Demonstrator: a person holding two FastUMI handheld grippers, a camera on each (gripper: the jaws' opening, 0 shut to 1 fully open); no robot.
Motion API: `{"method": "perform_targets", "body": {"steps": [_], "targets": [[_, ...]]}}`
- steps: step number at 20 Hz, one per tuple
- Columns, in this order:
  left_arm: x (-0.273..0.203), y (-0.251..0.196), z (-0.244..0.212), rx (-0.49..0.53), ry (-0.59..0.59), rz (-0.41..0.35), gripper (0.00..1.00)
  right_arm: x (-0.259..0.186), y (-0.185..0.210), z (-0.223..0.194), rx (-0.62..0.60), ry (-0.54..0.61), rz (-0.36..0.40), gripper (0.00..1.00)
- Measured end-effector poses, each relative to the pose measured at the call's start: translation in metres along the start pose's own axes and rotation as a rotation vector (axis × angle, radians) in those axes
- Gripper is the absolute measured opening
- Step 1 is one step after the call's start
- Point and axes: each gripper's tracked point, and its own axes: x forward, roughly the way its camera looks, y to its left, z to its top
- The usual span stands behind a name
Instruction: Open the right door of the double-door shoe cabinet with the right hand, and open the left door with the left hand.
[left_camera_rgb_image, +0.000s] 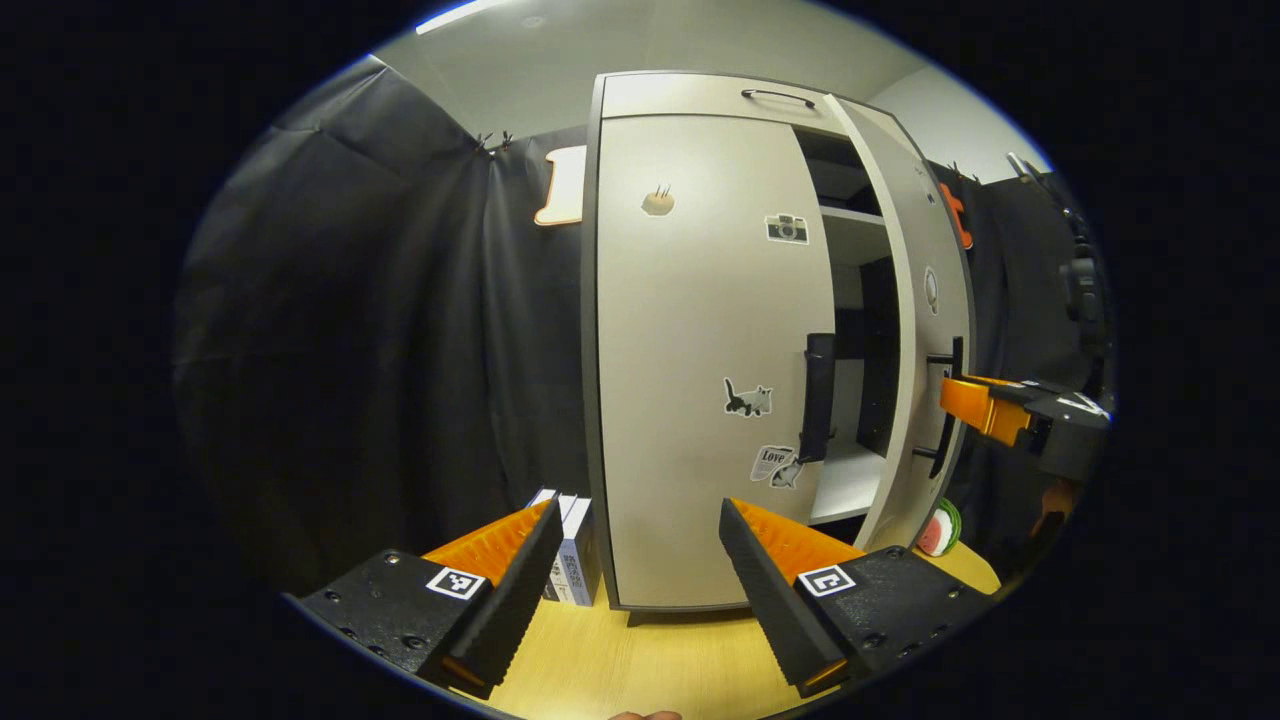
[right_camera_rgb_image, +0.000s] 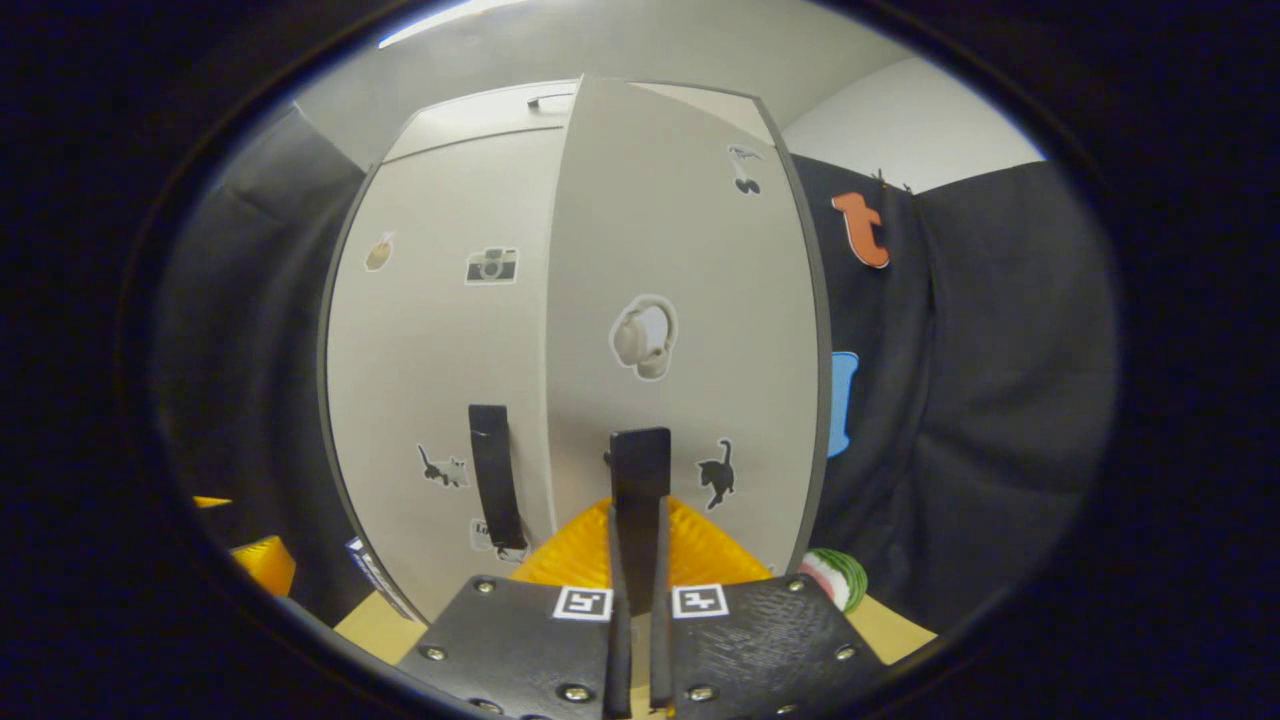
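The shoe cabinet stands upright on the wooden tabletop, in front of the black cloth wall of the booth. Its 2 doors differ. The left door lies flat and closed against the cabinet front. The right door is swung partway out, and in the left gripper view the gap beside it shows pale shelves and a dark interior.

Each door carries a dark vertical handle. The left door's handle sits near that door's inner edge with nothing touching it. The right door's handle rises straight up between the fingers of the right hand-held gripper in the right gripper view, and the fingers are drawn narrow with both pressed against the bar. In the left gripper view the same gripper reaches in from the right to the opened door's edge.

The left hand-held gripper is spread wide and holds nothing, hovering in front of the closed left door, low down and apart from it.

A small box stands on the tabletop just beside the cabinet's left bottom corner. A watermelon-patterned ball lies near its right bottom corner.

Small stickers dot both doors.
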Motion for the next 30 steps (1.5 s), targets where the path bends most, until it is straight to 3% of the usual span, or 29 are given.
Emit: {"method": "perform_targets", "body": {"steps": [13, 19, 22, 23, 25, 30], "targets": [[0.0, -0.061, 0.003, -0.024, -0.013, -0.13, 0.98, -0.051, -0.062, 0.004, 0.019, -0.005, -0.08, 0.06], [-0.004, -0.092, -0.005, -0.023, 0.008, -0.192, 0.98, -0.068, -0.102, 0.007, -0.001, -0.015, -0.174, 0.06], [-0.003, -0.11, -0.009, -0.03, 0.025, -0.224, 0.98, -0.055, -0.116, 0.005, 0.041, -0.005, -0.145, 0.06], [-0.005, -0.117, -0.01, -0.036, 0.028, -0.236, 0.98, -0.069, -0.113, 0.008, 0.033, -0.005, -0.143, 0.01], [-0.009, -0.127, -0.007, -0.036, 0.021, -0.249, 0.98, -0.07, -0.119, 0.008, 0.006, -0.008, -0.156, 0.01], [-0.016, -0.141, -0.007, 0.003, 0.015, -0.238, 0.98, -0.068, -0.148, 0.005, 0.058, 0.021, -0.143, 0.01]]}}
